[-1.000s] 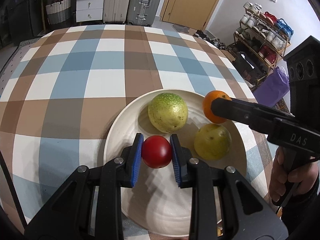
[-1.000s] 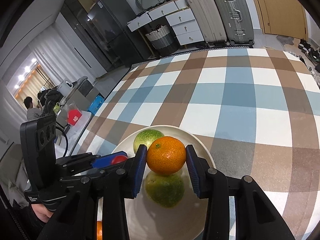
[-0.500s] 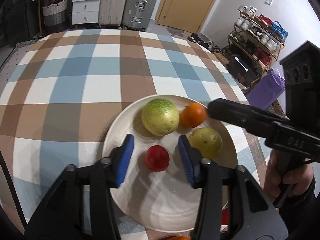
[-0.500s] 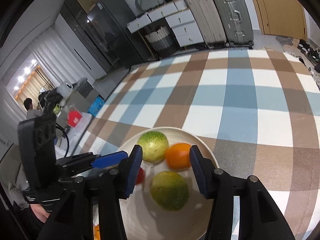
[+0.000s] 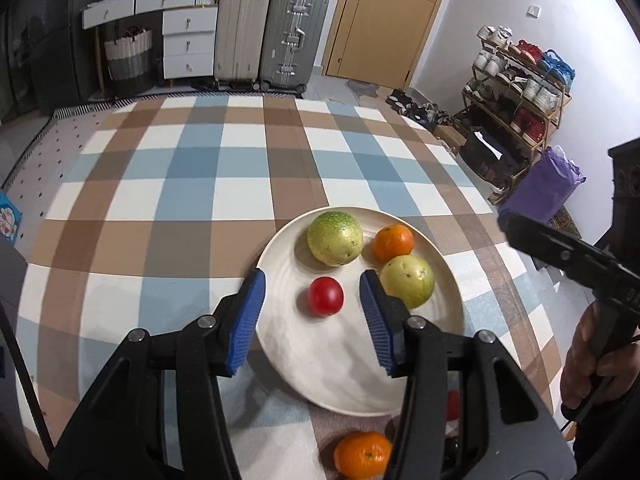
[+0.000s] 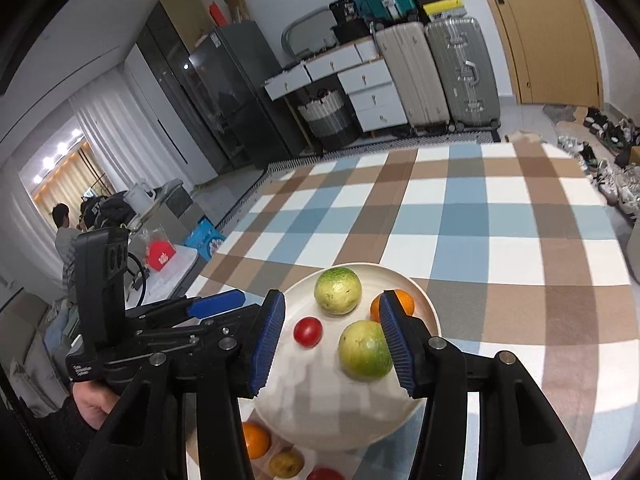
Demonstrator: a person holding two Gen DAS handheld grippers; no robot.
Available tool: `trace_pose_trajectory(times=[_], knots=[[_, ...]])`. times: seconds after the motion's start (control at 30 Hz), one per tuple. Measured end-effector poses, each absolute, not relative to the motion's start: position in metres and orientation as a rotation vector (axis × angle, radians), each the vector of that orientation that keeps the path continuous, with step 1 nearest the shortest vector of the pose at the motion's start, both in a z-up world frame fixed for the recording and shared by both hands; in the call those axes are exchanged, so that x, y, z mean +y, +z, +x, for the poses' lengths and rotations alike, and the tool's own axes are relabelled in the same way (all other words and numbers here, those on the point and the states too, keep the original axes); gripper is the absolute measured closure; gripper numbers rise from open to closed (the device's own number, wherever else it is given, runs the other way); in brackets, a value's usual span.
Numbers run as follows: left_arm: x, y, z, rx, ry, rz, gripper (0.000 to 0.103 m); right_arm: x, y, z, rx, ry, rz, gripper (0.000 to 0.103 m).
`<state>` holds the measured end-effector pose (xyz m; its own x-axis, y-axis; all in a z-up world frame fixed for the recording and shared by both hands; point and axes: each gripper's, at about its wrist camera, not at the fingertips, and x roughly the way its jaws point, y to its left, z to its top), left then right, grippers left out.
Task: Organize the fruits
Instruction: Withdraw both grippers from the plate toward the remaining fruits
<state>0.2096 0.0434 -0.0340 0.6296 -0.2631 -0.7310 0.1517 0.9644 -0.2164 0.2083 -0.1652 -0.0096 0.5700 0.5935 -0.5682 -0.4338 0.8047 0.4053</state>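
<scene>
Both grippers gape wide and hold nothing: the left gripper (image 5: 312, 320) hangs over the near side of the white plate (image 5: 344, 384), the right gripper (image 6: 332, 344) likewise. On it, the tomato (image 5: 325, 296) lies nearest, then a guava (image 5: 407, 281), the mandarin (image 5: 393, 243) and a greener guava (image 5: 335, 238).

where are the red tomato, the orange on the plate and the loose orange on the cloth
red tomato (image 5: 325, 295), left wrist view, centre of its top.
orange on the plate (image 5: 393, 243), left wrist view, middle of its peel.
loose orange (image 5: 362, 455), left wrist view, middle of its upper side.
</scene>
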Motion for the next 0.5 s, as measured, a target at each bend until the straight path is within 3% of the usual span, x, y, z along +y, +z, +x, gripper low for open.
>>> trace_pose_trajectory(times=[0.5], knots=[[0.033, 0.006, 0.126, 0.76, -0.177, -0.057, 0.055, -0.177, 0.021, 0.12, 0.567, 0.614, 0.228, 0.053]])
